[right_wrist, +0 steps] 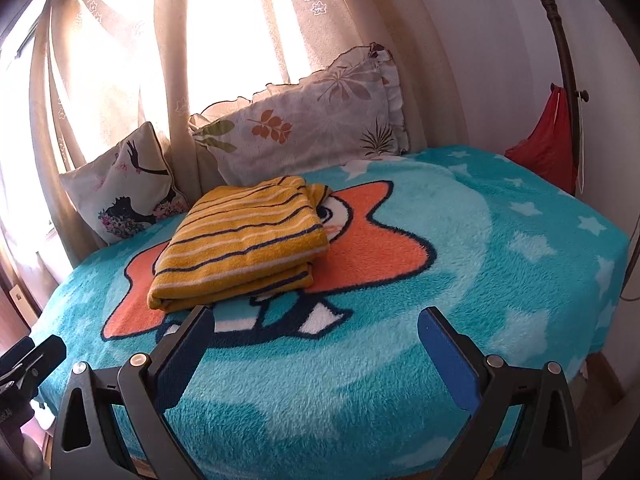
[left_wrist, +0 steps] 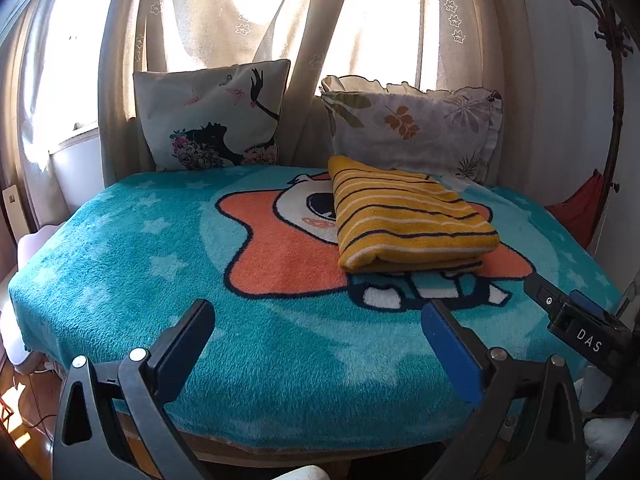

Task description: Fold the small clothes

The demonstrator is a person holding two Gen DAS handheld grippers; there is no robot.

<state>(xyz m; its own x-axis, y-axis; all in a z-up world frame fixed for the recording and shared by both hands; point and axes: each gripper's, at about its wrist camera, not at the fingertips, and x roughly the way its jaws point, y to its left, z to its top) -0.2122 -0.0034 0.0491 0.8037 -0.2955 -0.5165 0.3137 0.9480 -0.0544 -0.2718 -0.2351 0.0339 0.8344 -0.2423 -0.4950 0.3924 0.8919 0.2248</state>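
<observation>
Yellow striped garment [left_wrist: 412,216] is lying folded into a compact stack on the teal star blanket [left_wrist: 160,264], near the pillows, while left gripper [left_wrist: 318,344] and right gripper [right_wrist: 316,344] are hovering apart from it, jaws wide and empty, folding apparently finished.

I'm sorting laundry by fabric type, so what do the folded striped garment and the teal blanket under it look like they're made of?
Folded striped garment: looks like a soft knit or terry-like cotton, matte; a nubby looped texture shows, with layered edges. The fibre itself I can't confirm.

Teal blanket: looks like plush synthetic fleece; a fuzzy raised pile catches the light, and the cartoon star print has soft edges.
</observation>
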